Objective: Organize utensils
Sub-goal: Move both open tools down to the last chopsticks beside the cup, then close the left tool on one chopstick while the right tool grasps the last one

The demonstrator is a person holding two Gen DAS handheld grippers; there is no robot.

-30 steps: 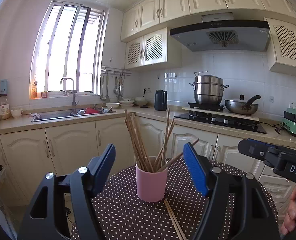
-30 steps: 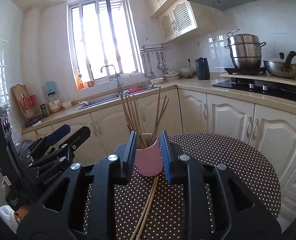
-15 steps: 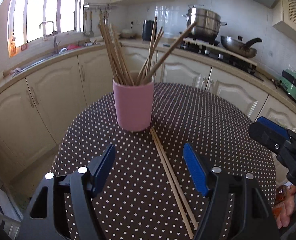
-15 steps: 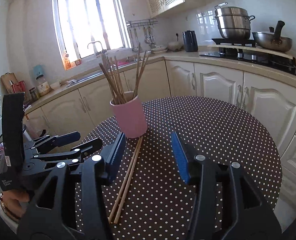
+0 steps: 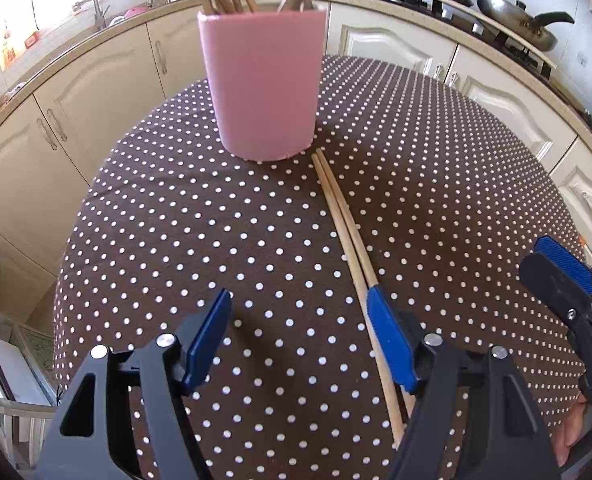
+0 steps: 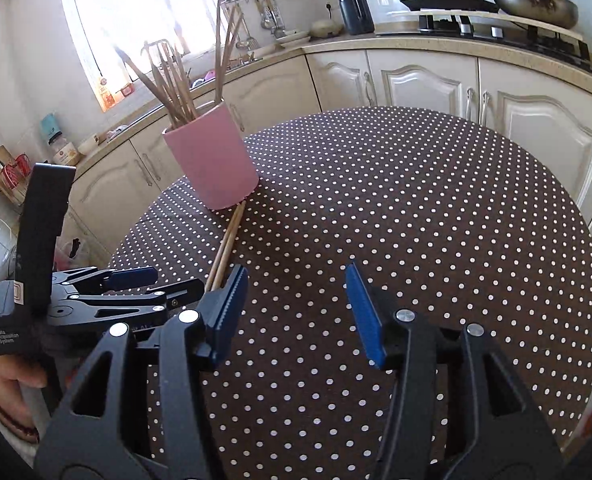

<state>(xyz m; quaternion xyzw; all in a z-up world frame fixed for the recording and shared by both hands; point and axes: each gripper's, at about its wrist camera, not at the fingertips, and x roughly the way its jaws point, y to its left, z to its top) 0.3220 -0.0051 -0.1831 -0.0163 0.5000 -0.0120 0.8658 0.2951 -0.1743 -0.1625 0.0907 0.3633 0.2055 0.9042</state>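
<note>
Chopsticks (image 5: pixel 346 224), a loose pair, lie side by side on the dotted tablecloth (image 5: pixel 175 216), their far tips just touching the foot of the pink cup (image 5: pixel 265 80) that already stands full of others. We hold the left gripper (image 5: pixel 298 336) low over the near part of the pair, jaws spread wide and empty; its right pad sits on top of the sticks in the left wrist view, so the pair is not yet between the fingers. Our right gripper (image 6: pixel 293 312) hovers over bare cloth to the right of the sticks, its jaws opening with nothing between them.

To do this pick-up well, we judge that the left gripper should shift slightly right until both sticks run through the gap, then come down with the pads straddling them across their length. Closing squarely on both at once should keep them together; a skewed pinch may roll one away. Thin, round and smooth, they will likely slip if caught only at the pad edge. We should lift them clear before tilting toward the cup.
</note>
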